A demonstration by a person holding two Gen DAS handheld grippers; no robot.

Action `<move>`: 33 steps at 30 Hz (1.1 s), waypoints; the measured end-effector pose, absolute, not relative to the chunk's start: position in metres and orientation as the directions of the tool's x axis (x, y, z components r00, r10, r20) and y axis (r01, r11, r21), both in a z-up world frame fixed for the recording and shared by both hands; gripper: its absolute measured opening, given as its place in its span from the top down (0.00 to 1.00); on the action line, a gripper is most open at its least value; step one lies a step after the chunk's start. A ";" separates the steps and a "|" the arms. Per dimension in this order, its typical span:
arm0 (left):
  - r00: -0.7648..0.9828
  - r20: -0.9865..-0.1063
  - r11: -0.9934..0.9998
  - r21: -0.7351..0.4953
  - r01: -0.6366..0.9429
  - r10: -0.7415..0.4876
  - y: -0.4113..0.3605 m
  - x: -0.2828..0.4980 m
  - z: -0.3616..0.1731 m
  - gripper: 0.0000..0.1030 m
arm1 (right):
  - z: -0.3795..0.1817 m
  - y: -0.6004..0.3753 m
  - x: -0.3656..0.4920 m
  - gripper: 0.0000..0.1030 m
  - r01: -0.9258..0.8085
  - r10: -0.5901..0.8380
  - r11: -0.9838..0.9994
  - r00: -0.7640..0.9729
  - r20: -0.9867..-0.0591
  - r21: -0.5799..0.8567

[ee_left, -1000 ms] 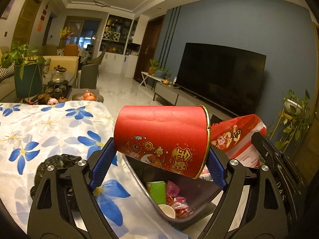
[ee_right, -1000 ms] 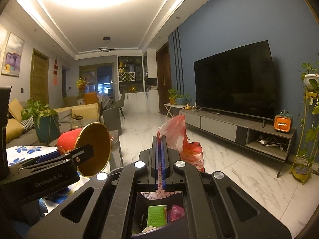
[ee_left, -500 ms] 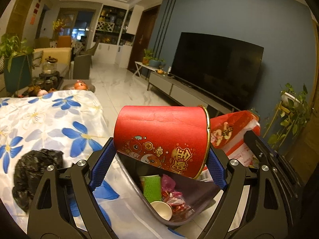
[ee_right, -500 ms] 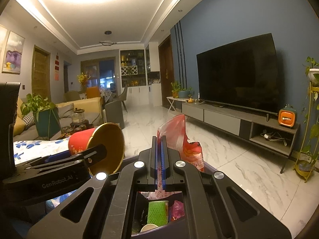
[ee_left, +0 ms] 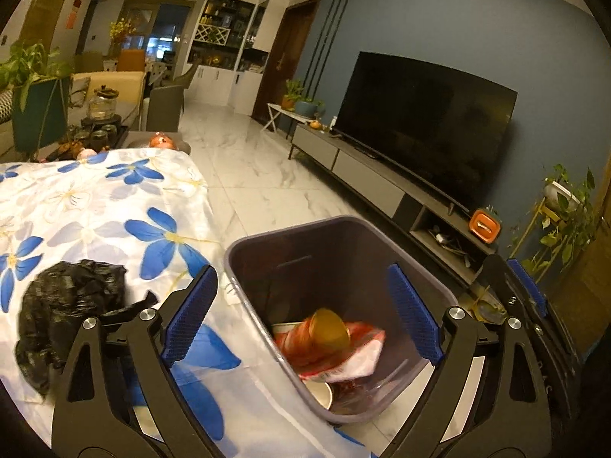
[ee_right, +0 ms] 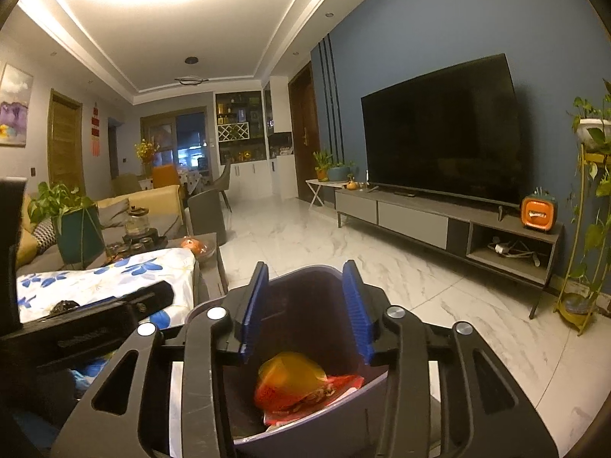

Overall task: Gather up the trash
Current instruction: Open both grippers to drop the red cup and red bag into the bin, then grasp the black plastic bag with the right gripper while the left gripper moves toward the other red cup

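Observation:
A grey trash bin (ee_left: pixel 244 263) stands on the floor against the table's edge. Inside it lie a red cup with a gold lining (ee_left: pixel 324 334) and a red and white snack bag (ee_left: pixel 355 360), over other rubbish. My left gripper (ee_left: pixel 301 313) hangs open above the bin with nothing between its blue pads. My right gripper (ee_right: pixel 305 309) is also open over the bin (ee_right: pixel 305 278), and the cup (ee_right: pixel 290 379) and bag (ee_right: pixel 343 383) show below it. A crumpled black plastic bag (ee_left: pixel 65 305) lies on the flowered tablecloth, left of the left gripper.
The table with the white and blue flowered cloth (ee_left: pixel 95 206) fills the left. A TV stand (ee_right: pixel 439 225) with a large TV runs along the blue wall on the right. A plant stand (ee_right: pixel 584 229) is at the far right. Marble floor (ee_right: pixel 382 267) lies between.
The left gripper opened and the red cup dropped into the bin. The right gripper opened and let the snack bag fall in too. The left view tilted down.

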State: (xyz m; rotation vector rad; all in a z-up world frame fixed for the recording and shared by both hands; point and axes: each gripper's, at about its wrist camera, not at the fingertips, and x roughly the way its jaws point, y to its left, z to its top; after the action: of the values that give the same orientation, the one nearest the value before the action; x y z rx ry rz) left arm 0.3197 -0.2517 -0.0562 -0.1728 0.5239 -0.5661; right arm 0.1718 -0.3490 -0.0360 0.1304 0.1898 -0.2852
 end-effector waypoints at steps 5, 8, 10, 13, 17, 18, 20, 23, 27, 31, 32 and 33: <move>0.770 -0.373 0.854 -0.279 0.439 -0.517 -0.231 0.298 -0.046 0.09 | -0.033 -0.347 0.168 0.52 0.279 -0.250 0.952 0.946 -0.206 0.123; 0.805 -0.343 0.870 -0.288 0.401 -0.485 -0.209 0.282 -0.041 0.06 | -0.032 -0.342 0.164 0.50 0.258 -0.226 0.956 0.951 -0.209 0.138; 0.833 -0.327 0.887 -0.288 0.362 -0.446 -0.193 0.272 -0.038 0.06 | -0.031 -0.337 0.162 0.47 0.232 -0.197 0.961 0.957 -0.213 0.154; 0.874 -0.304 0.911 -0.290 0.294 -0.379 -0.161 0.257 -0.033 0.06 | -0.032 -0.323 0.162 0.44 0.197 -0.160 0.968 0.962 -0.221 0.155; 0.921 -0.272 0.935 -0.297 0.195 -0.279 -0.117 0.236 -0.027 0.06 | -0.037 -0.301 0.165 0.42 0.139 -0.099 0.978 0.965 -0.242 0.155; 0.929 -0.268 0.940 -0.297 0.170 -0.253 -0.106 0.232 -0.026 0.06 | -0.037 -0.291 0.167 0.40 0.117 -0.076 0.981 0.965 -0.249 0.152; 0.949 -0.253 0.948 -0.299 0.109 -0.188 -0.080 0.221 -0.025 0.06 | -0.039 -0.276 0.171 0.37 0.082 -0.042 0.986 0.965 -0.257 0.148; 0.965 -0.247 0.953 -0.304 0.009 -0.088 -0.043 0.207 -0.027 0.06 | -0.042 -0.257 0.178 0.35 0.029 0.013 0.989 0.961 -0.275 0.147; 0.963 -0.264 0.947 -0.295 -0.128 0.048 0.011 0.194 -0.031 0.06 | -0.046 -0.227 0.190 0.31 -0.021 0.063 0.989 0.953 -0.296 0.144; 0.955 -0.257 0.928 -0.297 -0.223 0.148 0.056 0.181 -0.032 0.06 | -0.047 -0.204 0.198 0.30 -0.057 0.104 0.986 0.943 -0.315 0.155; 0.953 -0.254 0.927 -0.287 -0.240 0.168 0.065 0.178 -0.032 0.06 | -0.047 -0.198 0.203 0.30 -0.063 0.110 0.986 0.940 -0.323 0.153; 0.949 -0.252 0.927 -0.272 -0.259 0.191 0.075 0.175 -0.032 0.06 | -0.046 -0.192 0.207 0.30 -0.065 0.111 0.987 0.938 -0.329 0.149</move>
State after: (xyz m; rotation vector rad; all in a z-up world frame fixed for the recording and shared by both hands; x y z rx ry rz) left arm 0.1749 0.0749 -0.0322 -0.3078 0.2237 0.2330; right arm 0.2070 -0.1916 -0.0457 0.1370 0.3432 0.0901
